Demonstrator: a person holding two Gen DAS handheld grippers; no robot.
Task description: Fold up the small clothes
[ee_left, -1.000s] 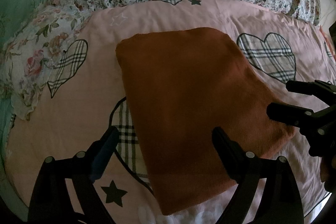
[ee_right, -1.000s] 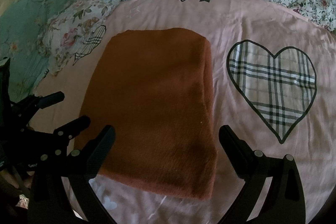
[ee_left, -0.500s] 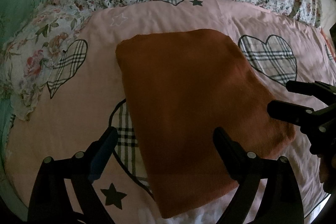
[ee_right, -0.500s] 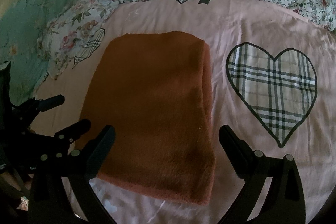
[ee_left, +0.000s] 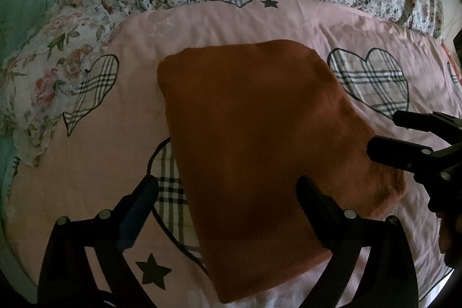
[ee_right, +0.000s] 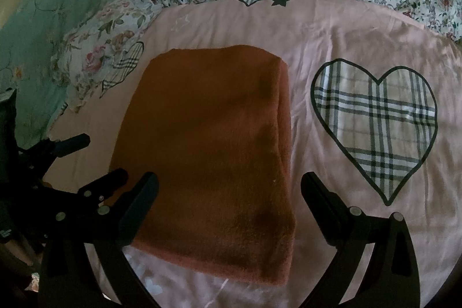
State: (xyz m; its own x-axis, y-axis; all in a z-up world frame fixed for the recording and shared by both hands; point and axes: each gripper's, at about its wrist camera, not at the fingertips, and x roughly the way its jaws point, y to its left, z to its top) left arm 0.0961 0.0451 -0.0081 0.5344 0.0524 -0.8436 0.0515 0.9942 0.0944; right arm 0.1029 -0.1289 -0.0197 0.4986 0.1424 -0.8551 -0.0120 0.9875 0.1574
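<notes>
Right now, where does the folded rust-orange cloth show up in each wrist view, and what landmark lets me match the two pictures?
Left wrist view: the folded rust-orange cloth fills the centre, running down to the lower right between the open fingers.
Right wrist view: the cloth sits centre-left, its thick folded edge on its right side.
Shared landmark: the small dark star at the far edge of the pink cover.

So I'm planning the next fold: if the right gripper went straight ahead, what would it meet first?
Most likely the rust-brown folded cloth, which lies between the open fingers of the right gripper; height above it is unclear.
</notes>
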